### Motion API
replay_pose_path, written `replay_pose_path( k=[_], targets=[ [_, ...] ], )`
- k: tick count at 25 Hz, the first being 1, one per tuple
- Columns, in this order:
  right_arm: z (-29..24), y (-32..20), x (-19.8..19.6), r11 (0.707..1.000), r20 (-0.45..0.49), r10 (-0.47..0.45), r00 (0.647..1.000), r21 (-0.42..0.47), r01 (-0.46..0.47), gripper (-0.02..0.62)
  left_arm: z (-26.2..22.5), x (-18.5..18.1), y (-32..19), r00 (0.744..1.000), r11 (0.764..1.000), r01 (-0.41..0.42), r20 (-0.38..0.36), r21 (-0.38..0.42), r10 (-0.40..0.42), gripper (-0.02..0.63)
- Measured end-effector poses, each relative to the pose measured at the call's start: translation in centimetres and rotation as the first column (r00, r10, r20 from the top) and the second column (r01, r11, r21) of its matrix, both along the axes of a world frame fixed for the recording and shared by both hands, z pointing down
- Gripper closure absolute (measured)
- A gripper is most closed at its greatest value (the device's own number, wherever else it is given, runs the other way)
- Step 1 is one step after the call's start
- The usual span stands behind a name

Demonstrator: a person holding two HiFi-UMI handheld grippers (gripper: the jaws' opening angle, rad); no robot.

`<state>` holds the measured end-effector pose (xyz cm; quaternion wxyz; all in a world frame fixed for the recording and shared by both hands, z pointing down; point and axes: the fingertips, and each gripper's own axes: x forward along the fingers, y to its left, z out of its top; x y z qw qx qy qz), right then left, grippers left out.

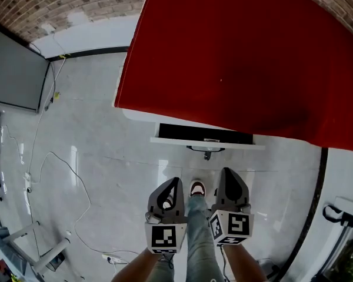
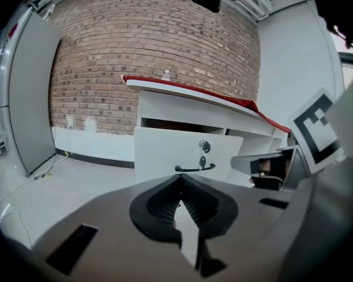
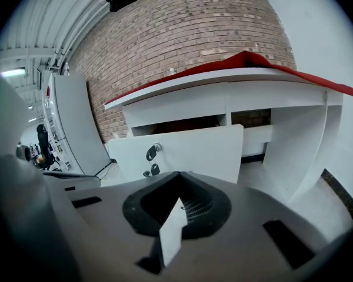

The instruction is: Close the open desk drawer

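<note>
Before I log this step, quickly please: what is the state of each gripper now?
Left gripper: closed, holding nothing.
Right gripper: closed, holding nothing.

Red-topped desk [image 1: 235, 57] at top. Its white drawer [image 1: 182, 140] sticks out open, dark inside, handle [image 1: 207, 149] on front. L gripper [image 1: 175, 182] & R gripper [image 1: 226, 172] side by side below, clear of drawer, shoe [image 1: 197, 188] btwn them.

desk top [image 1: 235, 51]: matt red | drawer [image 2: 165, 148]: smooth wht | floor [image 1: 106, 157]: glossy
</note>
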<state>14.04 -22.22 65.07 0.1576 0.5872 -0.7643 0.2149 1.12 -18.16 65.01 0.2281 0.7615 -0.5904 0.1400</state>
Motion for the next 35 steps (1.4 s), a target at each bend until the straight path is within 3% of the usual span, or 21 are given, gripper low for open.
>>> replay_pose_path(
  k=[12, 23, 35],
  targets=[
    [1.8, -4.0, -1.8, 0.999, 0.002, -0.028, 1.000, 0.021, 0.028, 0.597, 1.0, 0.8, -1.2, 1.000, 0.999, -0.029, -0.003, -0.018, 0.029, 0.597],
    [2.4, -5.5, -2.8, 0.998, -0.014, -0.041, 0.999, 0.044, 0.042, 0.597, 1.8, -0.5, -2.0, 1.000, 0.999, -0.005, -0.004, -0.043, 0.005, 0.597],
    [2.4, -5.6, -2.8, 1.000, 0.016, 0.013, 1.000, 0.025, -0.014, 0.597, 1.1, -0.6, -3.5, 0.999, 0.999, 0.032, -0.034, -0.016, -0.032, 0.597]
  ],
)
